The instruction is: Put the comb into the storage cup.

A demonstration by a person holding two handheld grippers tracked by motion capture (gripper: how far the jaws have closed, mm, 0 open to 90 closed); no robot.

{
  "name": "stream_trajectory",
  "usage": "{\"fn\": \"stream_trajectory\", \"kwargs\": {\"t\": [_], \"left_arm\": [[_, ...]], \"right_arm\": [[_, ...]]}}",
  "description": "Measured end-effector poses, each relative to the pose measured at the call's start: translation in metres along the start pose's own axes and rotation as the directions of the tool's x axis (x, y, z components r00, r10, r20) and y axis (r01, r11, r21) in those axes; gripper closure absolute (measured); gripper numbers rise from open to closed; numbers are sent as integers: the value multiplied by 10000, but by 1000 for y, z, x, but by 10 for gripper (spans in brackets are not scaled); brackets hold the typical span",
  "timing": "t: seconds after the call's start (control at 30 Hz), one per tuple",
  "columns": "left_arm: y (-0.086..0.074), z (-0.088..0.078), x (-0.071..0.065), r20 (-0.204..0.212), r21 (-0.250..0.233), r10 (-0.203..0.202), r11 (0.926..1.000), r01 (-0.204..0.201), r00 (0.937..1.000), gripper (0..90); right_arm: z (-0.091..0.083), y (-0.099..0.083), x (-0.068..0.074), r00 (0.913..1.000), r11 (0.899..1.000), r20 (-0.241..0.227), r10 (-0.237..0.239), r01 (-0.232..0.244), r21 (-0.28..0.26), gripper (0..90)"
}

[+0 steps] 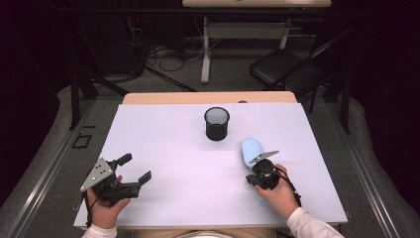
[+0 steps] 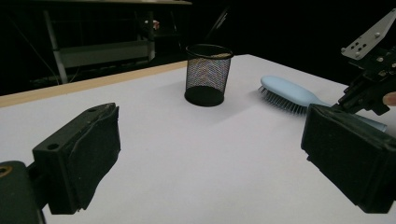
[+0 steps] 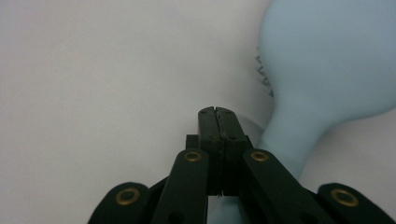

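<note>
Right claw point(image 3: 218, 112) clenched on nothing, poised over brush point(image 1: 251, 150) handle on desk point(image 1: 173, 163); brush's long axis running away from claw toward cup point(image 1: 217, 123). Left claw point(image 1: 133, 168) released, well apart at desk's left.

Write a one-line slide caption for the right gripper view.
Shut right claw poised above the white table, beside the neck of a pale blue hairbrush.
</note>
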State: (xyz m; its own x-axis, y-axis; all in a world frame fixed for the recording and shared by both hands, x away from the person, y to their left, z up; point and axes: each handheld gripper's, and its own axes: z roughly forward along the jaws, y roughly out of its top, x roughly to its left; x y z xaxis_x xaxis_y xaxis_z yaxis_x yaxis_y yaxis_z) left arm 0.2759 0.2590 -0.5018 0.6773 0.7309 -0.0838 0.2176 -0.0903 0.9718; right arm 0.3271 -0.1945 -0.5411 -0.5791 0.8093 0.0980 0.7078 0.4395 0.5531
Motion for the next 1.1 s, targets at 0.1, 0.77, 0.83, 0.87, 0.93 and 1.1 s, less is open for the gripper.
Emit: {"fn": "stream_trajectory", "kwargs": {"t": [0.1,0.77,0.83,0.87,0.93,1.1], "left_arm": [[0,0,0,-24,7,7,10000,-7,10000,48],[0,0,-1,-26,20,8,10000,-8,10000,48],[0,0,-1,-29,22,33,10000,-33,10000,48],[0,0,-1,-28,18,-3,10000,3,10000,48],[0,0,-1,-35,21,-3,10000,3,10000,48],[0,1,-1,10,29,31,10000,-31,10000,48]], "right_arm": [[-3,-5,-4,9999,9999,44,105,-105,-65,900],[-19,-33,-12,9965,9943,275,794,-772,-740,900],[-20,-35,-12,9961,9935,276,834,-810,-803,900],[-20,-36,-12,9961,9930,298,836,-808,-866,900],[-21,-38,-12,9958,9922,324,856,-823,-931,900],[-23,-40,-12,9955,9913,355,880,-840,-1009,900]]}}
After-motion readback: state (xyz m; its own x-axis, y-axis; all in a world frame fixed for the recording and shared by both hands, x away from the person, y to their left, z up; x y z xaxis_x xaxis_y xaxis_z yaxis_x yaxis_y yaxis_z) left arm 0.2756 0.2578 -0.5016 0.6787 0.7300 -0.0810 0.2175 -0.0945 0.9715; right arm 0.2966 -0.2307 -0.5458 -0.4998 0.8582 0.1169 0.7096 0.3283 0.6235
